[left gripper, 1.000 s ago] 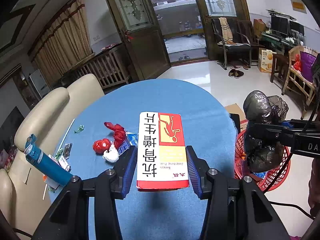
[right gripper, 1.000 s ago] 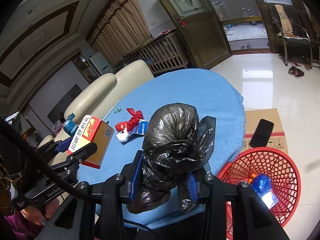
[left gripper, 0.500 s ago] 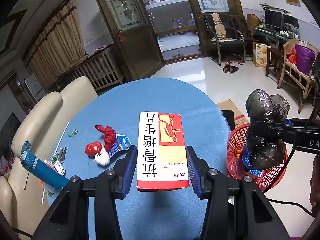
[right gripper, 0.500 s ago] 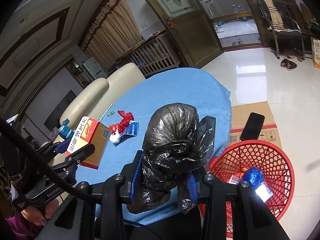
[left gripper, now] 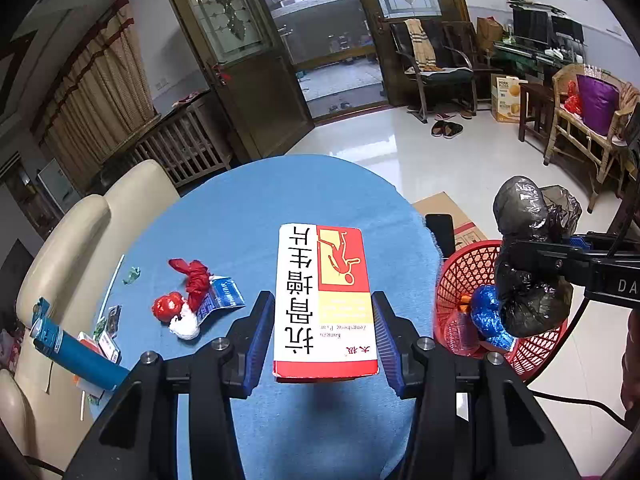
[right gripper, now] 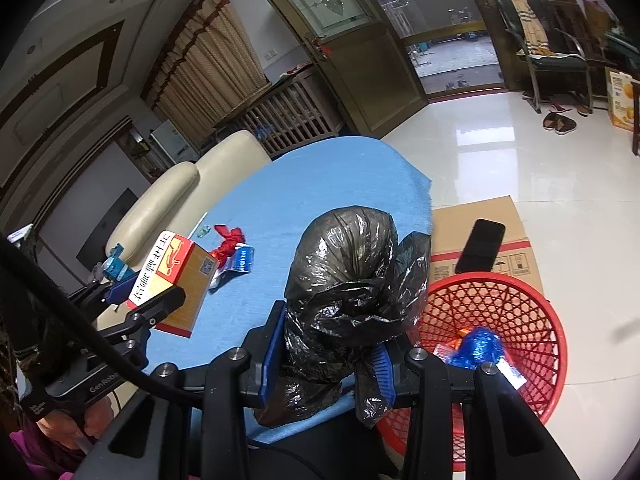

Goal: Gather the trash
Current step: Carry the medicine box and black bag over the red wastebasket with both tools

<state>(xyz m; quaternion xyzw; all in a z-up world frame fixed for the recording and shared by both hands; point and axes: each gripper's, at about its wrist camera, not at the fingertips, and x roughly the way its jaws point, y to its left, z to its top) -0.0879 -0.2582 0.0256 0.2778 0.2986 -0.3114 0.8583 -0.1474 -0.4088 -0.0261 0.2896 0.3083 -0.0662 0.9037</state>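
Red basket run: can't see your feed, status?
Left gripper shut on medicine box. Right gripper shut on black bag. Red basket beside table, path clear.

The bench [left gripper: 248, 216] is plain blue. The box [left gripper: 324, 300] is white, red and yellow with black lettering. The bag [right gripper: 348, 292] is glossy black. The basket [right gripper: 516, 308] is red lattice.
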